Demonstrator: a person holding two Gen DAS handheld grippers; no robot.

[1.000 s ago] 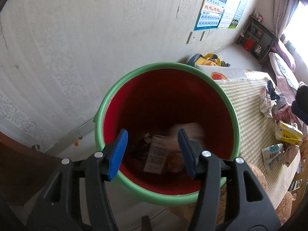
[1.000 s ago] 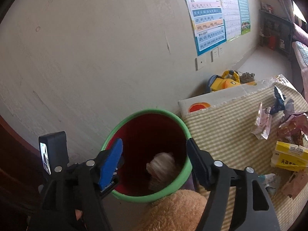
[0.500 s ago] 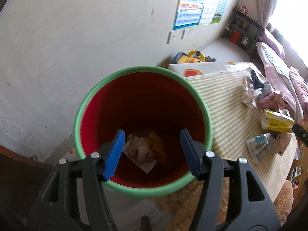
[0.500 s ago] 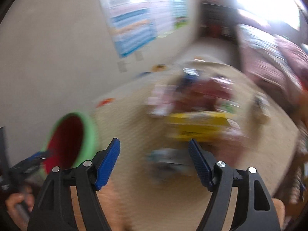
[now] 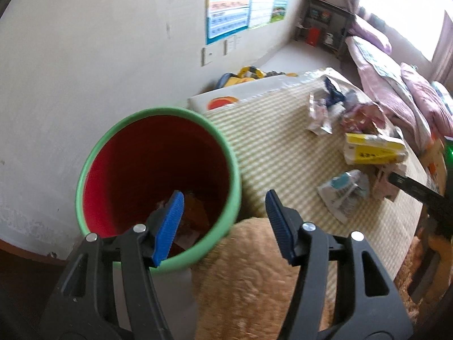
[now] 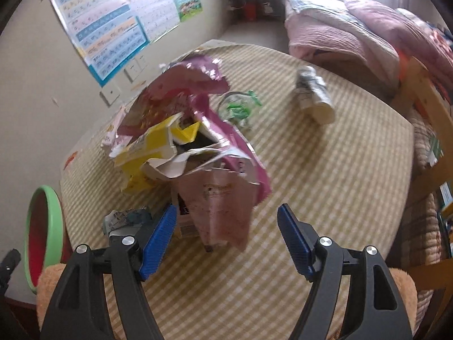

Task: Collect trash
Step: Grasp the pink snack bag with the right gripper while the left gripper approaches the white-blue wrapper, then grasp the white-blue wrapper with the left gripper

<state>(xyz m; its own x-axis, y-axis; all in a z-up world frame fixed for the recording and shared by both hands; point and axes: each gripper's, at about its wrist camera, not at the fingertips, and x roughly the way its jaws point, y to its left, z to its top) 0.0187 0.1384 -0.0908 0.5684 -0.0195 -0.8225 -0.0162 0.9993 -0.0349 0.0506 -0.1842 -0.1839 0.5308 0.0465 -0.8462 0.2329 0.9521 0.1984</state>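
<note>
My left gripper (image 5: pixel 223 221) hangs empty at the rim of the red bin (image 5: pixel 158 187), which already holds scraps. My right gripper (image 6: pixel 226 238), jaws just widening and clamping nothing, hovers before the pink wrapper (image 6: pixel 220 204) heaped on the checked table (image 6: pixel 325 170)

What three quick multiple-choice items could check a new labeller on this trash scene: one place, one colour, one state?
1. Where is the bucket?
A. on the table
B. beside the table
C. on the bed

2. What colour is the bucket's rim?
A. green
B. blue
C. black

3. What is the right gripper doing?
A. clamped on a box
B. shut, empty
C. open, empty

Answers: 1 B, it stands lower against the table's edge; 2 A, green rim around a red inside; 3 C, its jaws have just been opening and stand apart before the pink wrapper, pressing nothing.
</note>
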